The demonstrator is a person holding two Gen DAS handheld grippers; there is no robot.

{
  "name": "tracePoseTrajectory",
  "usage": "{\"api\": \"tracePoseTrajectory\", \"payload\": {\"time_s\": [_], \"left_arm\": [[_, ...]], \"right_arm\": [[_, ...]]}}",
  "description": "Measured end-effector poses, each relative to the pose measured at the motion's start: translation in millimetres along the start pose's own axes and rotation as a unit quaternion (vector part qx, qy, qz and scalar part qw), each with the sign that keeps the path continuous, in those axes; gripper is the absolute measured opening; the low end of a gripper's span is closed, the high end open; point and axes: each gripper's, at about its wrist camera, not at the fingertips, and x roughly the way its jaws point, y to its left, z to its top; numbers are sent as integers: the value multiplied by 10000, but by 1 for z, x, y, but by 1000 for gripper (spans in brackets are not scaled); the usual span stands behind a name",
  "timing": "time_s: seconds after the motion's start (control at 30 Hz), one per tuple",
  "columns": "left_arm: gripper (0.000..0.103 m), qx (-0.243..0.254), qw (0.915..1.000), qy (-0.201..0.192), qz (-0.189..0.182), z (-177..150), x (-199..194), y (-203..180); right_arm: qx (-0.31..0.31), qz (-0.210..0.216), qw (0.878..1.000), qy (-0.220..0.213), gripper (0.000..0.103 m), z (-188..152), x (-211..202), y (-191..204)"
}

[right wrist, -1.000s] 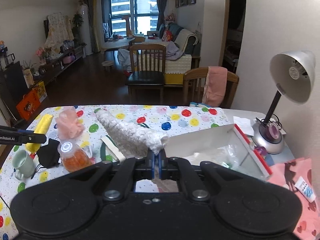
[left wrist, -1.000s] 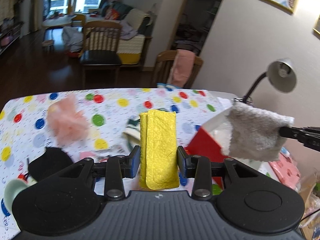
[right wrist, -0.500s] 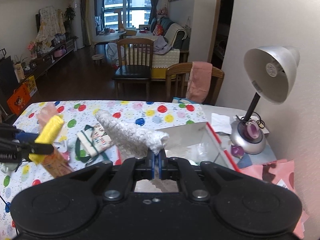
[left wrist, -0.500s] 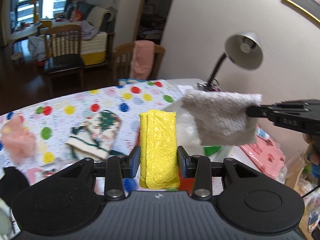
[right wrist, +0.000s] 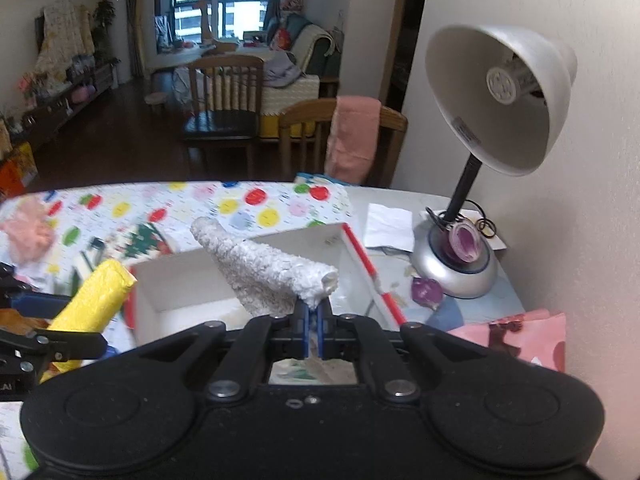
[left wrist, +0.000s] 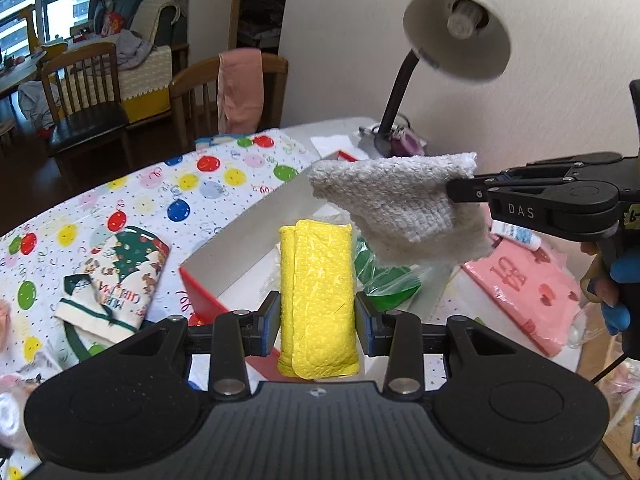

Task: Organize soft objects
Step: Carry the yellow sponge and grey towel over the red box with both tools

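My left gripper (left wrist: 317,316) is shut on a folded yellow cloth (left wrist: 316,292) and holds it above the near edge of a white box with a red rim (left wrist: 236,240). My right gripper (right wrist: 314,320) is shut on a grey-white fluffy towel (right wrist: 264,276) and holds it over the same box (right wrist: 180,288). The towel (left wrist: 400,208) hangs over the box's right side in the left wrist view, beside the right gripper (left wrist: 456,190). The yellow cloth (right wrist: 94,300) shows at the left in the right wrist view.
A desk lamp (right wrist: 492,112) stands at the back right on the table. A Christmas-print cloth (left wrist: 116,280) and a pink fluffy item (right wrist: 28,232) lie on the balloon-pattern tablecloth (left wrist: 180,184). A pink bag (left wrist: 524,284) lies right of the box, which holds a green plastic bag (left wrist: 384,276).
Both grippers have moved right with their cloths, toward and over the white box. The towel now hangs over the box instead of beside it.
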Motion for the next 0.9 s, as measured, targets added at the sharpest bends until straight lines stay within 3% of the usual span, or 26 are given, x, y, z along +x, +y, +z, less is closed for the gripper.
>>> {"api": "tracePoseTrajectory", "payload": {"time_s": [0.37, 0.9], "left_arm": [[38, -13, 9984, 430, 358, 20, 73, -7], [38, -315, 9913, 1153, 548, 15, 145, 4]], "right_arm": [[-70, -306, 9988, 367, 2, -5, 63, -25], [-319, 72, 9953, 908, 3, -29, 114, -4]]}}
